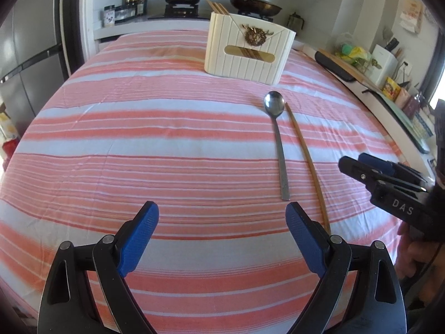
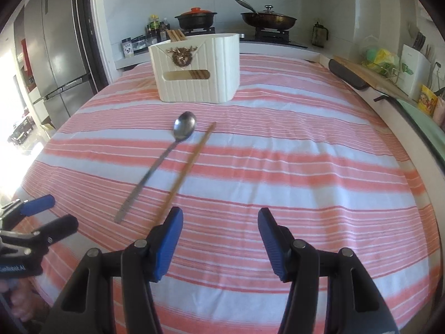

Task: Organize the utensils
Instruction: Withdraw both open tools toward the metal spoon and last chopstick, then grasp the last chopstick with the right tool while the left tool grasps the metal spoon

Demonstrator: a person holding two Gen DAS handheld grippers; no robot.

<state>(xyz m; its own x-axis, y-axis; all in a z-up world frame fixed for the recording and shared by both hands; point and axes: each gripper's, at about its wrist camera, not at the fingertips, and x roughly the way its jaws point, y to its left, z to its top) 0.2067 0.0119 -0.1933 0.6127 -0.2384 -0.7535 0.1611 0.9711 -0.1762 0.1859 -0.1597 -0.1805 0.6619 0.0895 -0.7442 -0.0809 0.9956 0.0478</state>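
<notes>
A steel spoon (image 1: 278, 139) and one wooden chopstick (image 1: 307, 161) lie side by side on the striped tablecloth, bowl end toward a white ribbed utensil holder (image 1: 247, 53) that has several chopsticks in it. My left gripper (image 1: 222, 211) is open and empty, just short of the spoon's handle end. My right gripper (image 2: 219, 217) is open and empty, to the right of the chopstick's near end (image 2: 183, 172). The spoon (image 2: 158, 164) and holder (image 2: 197, 69) also show in the right wrist view. Each gripper appears in the other's view, the right one (image 1: 361, 167) and the left one (image 2: 52, 211).
The striped cloth (image 1: 139, 139) covers the whole table. A fridge (image 2: 61, 55) stands at the left. A stove with a pot (image 2: 196, 18) and a pan (image 2: 267, 18) is behind the table. A counter with a cutting board (image 2: 370, 78) and packets runs along the right.
</notes>
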